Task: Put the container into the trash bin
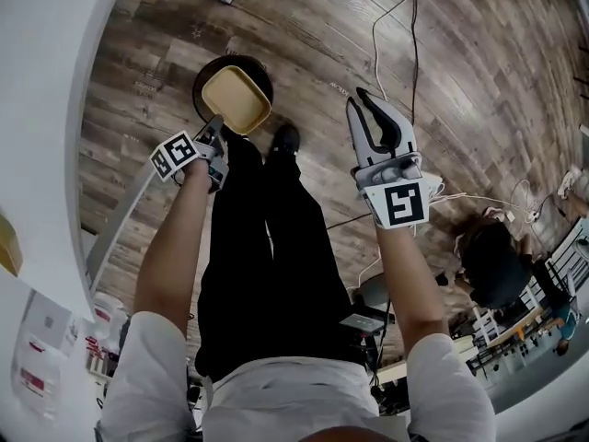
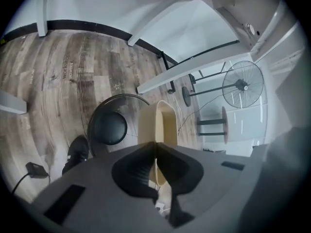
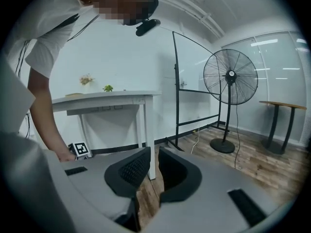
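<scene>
A beige, rounded-square container (image 1: 236,98) hangs right over the round black trash bin (image 1: 202,86) on the wooden floor. My left gripper (image 1: 216,125) is shut on the container's near rim. In the left gripper view the jaws (image 2: 155,145) pinch the thin wall of the container (image 2: 164,123), which stands on edge, and the bin (image 2: 109,127) lies just below and to the left. My right gripper (image 1: 359,99) hovers to the right of the bin, away from it. Its jaws (image 3: 154,152) stand a narrow gap apart with nothing between them.
The person's legs in black trousers and a black shoe (image 1: 285,138) stand beside the bin. A white table (image 1: 55,81) curves along the left. Cables (image 1: 382,26) trail over the floor. A standing fan (image 3: 231,76) and a white desk (image 3: 107,98) are near the wall.
</scene>
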`<action>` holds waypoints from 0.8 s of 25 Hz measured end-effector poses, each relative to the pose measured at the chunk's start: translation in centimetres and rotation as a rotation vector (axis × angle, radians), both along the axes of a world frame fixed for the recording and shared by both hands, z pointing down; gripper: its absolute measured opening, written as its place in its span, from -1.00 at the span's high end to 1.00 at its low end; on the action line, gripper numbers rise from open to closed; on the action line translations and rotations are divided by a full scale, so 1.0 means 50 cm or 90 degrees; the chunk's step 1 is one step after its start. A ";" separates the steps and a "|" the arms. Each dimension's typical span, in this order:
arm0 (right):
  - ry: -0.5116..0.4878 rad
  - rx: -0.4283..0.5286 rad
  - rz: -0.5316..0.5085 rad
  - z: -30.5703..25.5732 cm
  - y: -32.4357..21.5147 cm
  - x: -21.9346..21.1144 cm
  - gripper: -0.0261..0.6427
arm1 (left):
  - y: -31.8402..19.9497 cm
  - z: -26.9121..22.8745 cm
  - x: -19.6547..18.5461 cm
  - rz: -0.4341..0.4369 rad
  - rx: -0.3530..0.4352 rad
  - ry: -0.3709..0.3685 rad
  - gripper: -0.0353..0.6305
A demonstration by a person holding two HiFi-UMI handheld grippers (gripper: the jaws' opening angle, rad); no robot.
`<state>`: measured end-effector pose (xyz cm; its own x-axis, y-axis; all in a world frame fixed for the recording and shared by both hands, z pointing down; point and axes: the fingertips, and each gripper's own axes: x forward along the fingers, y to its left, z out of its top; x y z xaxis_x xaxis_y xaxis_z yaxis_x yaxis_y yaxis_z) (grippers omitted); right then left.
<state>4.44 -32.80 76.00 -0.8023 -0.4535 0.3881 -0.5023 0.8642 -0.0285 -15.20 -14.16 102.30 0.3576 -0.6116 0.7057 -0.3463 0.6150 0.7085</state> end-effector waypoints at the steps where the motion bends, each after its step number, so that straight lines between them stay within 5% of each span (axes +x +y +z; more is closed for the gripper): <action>1: 0.002 -0.002 -0.003 0.016 -0.001 -0.002 0.71 | 0.001 0.024 -0.001 0.004 -0.003 -0.001 0.82; 9: 0.014 0.022 -0.048 0.112 0.021 -0.034 0.71 | 0.021 0.178 -0.026 0.009 -0.030 -0.007 0.82; 18: -0.007 0.025 -0.072 0.138 0.045 -0.073 0.71 | 0.026 0.244 -0.036 0.013 -0.035 0.004 0.82; 20: -0.007 0.021 -0.075 0.143 0.055 -0.073 0.71 | 0.021 0.248 -0.034 0.021 -0.035 0.010 0.65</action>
<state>0.79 -30.08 83.14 -0.8545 -0.3686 0.3660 -0.3975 0.9176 -0.0040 -16.90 -13.09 114.71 0.3880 -0.5593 0.7326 -0.3561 0.6422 0.6788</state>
